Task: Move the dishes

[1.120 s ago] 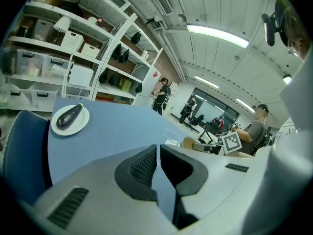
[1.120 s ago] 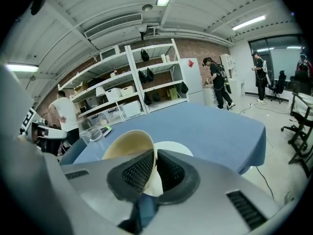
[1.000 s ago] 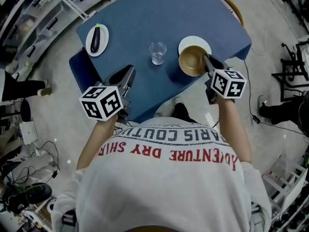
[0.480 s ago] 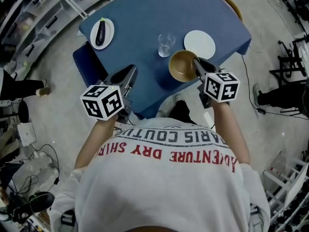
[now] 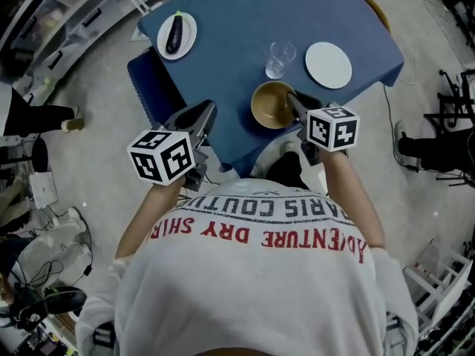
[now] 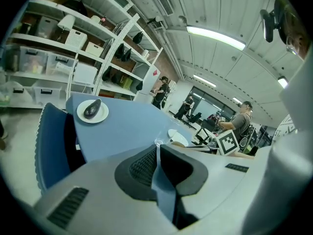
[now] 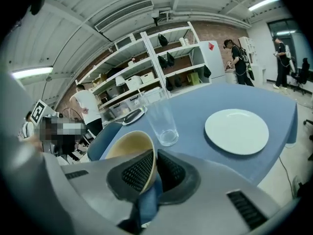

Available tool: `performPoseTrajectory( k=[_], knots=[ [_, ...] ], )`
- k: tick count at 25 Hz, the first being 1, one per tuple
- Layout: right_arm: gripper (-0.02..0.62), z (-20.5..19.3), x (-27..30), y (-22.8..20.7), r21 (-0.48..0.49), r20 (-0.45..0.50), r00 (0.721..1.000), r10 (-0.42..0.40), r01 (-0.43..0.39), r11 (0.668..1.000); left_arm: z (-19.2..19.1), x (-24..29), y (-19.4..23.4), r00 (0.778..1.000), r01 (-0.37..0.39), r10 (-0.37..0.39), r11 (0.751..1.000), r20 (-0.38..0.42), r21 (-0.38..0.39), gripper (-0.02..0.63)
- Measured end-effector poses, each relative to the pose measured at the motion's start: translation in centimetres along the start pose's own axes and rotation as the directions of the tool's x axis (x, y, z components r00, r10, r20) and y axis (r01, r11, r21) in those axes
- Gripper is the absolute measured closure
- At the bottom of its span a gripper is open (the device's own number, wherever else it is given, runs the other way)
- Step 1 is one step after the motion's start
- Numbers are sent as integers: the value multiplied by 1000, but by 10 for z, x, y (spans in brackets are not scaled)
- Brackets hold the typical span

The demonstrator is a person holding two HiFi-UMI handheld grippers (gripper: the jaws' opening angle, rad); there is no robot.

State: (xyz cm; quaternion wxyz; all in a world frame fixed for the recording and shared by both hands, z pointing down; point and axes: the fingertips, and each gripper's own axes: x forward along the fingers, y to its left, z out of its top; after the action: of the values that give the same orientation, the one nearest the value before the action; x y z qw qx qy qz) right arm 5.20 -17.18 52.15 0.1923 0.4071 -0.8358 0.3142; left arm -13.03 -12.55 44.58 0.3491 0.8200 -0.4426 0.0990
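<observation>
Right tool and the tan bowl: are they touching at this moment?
Touching. The right gripper view shows the tan bowl with its rim clamped between the two pads of the right tool, no gap on either side.

tan bowl (image 5: 272, 104) tilted near flat white plate (image 5: 328, 64).

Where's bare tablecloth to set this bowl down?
Widest bare cloth: between the eggplant plate and the glass, down to the near edge. The right corner is crowded: glass, white plate, and the bowl in the right gripper.
</observation>
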Motion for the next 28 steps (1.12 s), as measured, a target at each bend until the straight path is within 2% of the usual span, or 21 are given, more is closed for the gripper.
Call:
performPoseTrajectory(
  k=[12,17,19,22,28],
  knots=[
    [551,-9,10,-9,78,13,1000,7,-8,997,-10,-7,0,1000,3,-3,1000,-18,4,561],
    [432,-7,7,-9,82,38,999,23,-26,996,-12,-13,1,1000,-16,16,1000,-6,-19,561],
    [400,0,0,-7,50,65,997,30,-33,998,-13,-14,-3,1000,-22,22,1000,-4,-22,561],
    [391,14,-22,-2,-65,118,993,33,-26,998,-14,-16,-15,1000,-28,28,999,2,-17,561],
    [393,41,-96,25,-269,205,973,107,-49,962,-10,-23,-65,999,-4,4,1000,49,-13,561]
  ],
)
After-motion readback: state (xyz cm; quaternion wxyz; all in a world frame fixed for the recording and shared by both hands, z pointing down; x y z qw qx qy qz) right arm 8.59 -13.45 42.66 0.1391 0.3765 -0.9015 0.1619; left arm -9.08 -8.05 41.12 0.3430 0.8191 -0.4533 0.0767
